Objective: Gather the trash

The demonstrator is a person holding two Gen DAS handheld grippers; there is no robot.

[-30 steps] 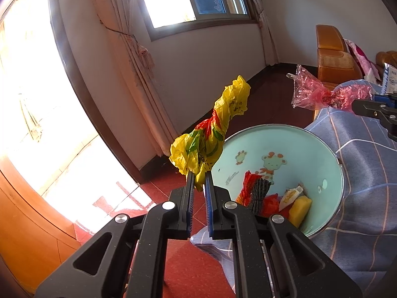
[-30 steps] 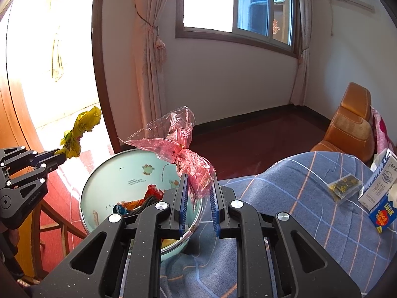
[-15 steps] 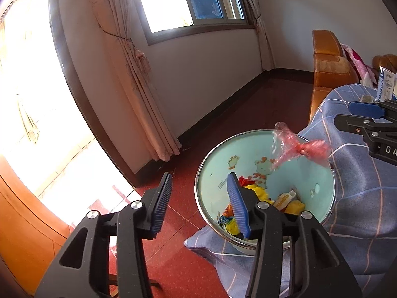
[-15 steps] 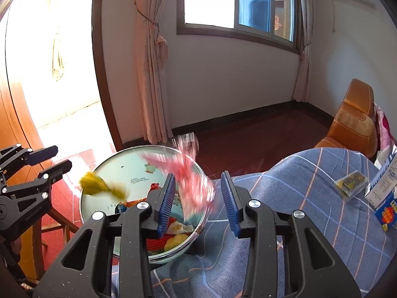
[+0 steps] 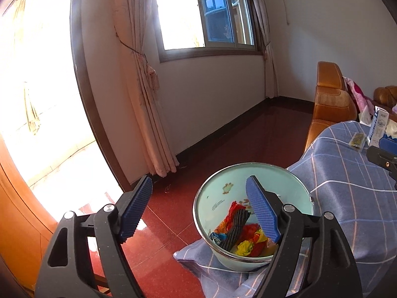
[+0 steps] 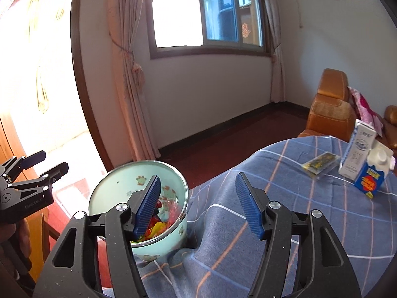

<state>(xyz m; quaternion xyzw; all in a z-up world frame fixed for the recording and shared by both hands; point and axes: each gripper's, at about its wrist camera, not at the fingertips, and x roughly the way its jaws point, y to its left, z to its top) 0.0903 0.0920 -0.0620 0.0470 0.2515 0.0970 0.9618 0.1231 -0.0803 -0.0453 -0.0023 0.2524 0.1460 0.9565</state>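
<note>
A pale green enamel basin (image 5: 292, 186) (image 6: 111, 186) sits at the table's left edge and holds crumpled wrappers: a yellow bag (image 5: 244, 247) and a pink bag (image 6: 171, 207) among them. My left gripper (image 5: 199, 204) hangs above and left of the basin, its jaws opening with nothing between them; it also shows at the left of the right wrist view (image 6: 47, 161). My right gripper (image 6: 197, 198) is over the tablecloth just right of the basin, jaws opening and empty.
The table wears a blue checked cloth (image 6: 297, 223). On it at the right stand a white carton (image 6: 357, 151), a blue carton (image 6: 371, 176) and a small clear packet (image 6: 320, 162). An orange armchair (image 6: 327, 109) stands behind. Red floor (image 5: 161, 228) lies left of the table.
Both grippers let go: the yellow bag and the pink bag dropped into the basin. Both sets of jaws spread wide, and both hands drew back and rose a little.
</note>
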